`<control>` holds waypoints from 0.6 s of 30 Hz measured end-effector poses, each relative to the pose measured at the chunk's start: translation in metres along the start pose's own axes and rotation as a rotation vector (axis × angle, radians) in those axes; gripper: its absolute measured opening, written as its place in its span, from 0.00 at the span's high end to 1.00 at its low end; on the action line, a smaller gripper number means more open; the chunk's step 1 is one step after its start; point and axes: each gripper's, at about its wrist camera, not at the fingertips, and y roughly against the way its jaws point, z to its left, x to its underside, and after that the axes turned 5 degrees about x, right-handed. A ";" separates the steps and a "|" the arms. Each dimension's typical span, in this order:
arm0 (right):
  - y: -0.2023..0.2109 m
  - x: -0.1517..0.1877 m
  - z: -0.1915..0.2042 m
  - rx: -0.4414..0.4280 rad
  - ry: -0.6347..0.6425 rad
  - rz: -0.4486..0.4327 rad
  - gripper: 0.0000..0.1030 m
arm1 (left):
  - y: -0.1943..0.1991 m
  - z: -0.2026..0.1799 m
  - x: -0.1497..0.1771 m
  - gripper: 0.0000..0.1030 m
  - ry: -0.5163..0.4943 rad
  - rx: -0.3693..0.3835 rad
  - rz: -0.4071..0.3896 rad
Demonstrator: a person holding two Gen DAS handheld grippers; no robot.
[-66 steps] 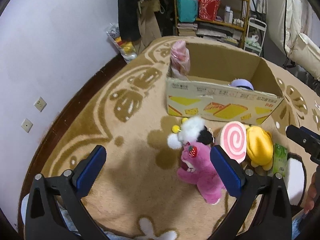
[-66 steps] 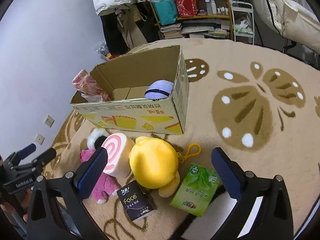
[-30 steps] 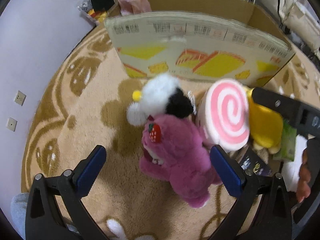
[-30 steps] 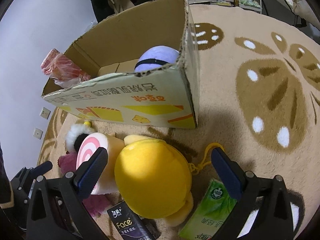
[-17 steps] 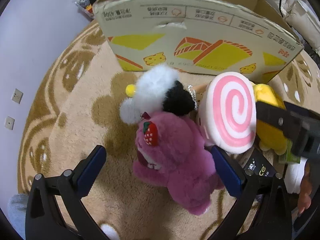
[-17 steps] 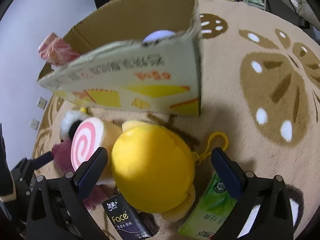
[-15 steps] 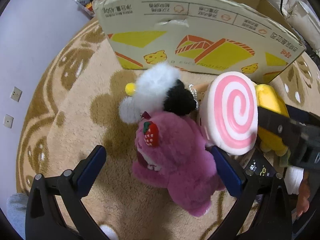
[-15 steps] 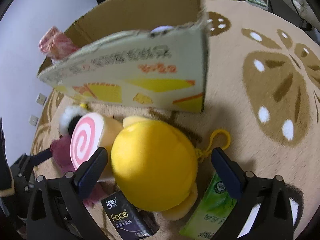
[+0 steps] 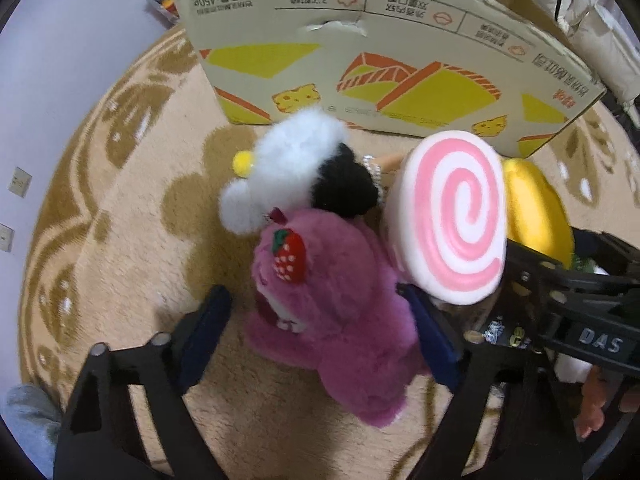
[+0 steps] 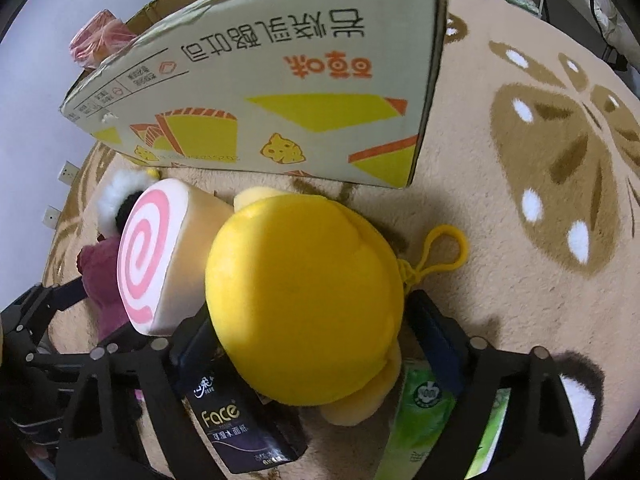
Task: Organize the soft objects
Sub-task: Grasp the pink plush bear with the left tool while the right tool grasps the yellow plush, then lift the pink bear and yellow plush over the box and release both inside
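My left gripper (image 9: pixel 316 320) has its fingers apart around the pink bear (image 9: pixel 332 300), centre frame on the carpet. My right gripper (image 10: pixel 316 328) brackets the yellow plush (image 10: pixel 304 280), fingers apart. Both look light and squashy; I'd pinch mid-body.

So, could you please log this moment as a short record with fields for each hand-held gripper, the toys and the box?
left hand-held gripper: jaws straddling the fuzzy magenta plush bear; contact unclear
right hand-held gripper: jaws around the round yellow plush toy; contact unclear
beside them: pink-swirl roll plush, white-and-black fluffy plush
printed cardboard box: behind the toys on the beige patterned rug
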 end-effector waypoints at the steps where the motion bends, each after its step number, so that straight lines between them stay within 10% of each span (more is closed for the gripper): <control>1: 0.000 0.001 0.001 -0.001 -0.001 -0.003 0.15 | 0.000 0.001 0.000 0.29 0.005 0.022 0.001; 18: 0.030 0.003 -0.021 -0.051 -0.068 -0.092 0.31 | 0.027 0.005 0.018 0.34 0.029 -0.093 -0.105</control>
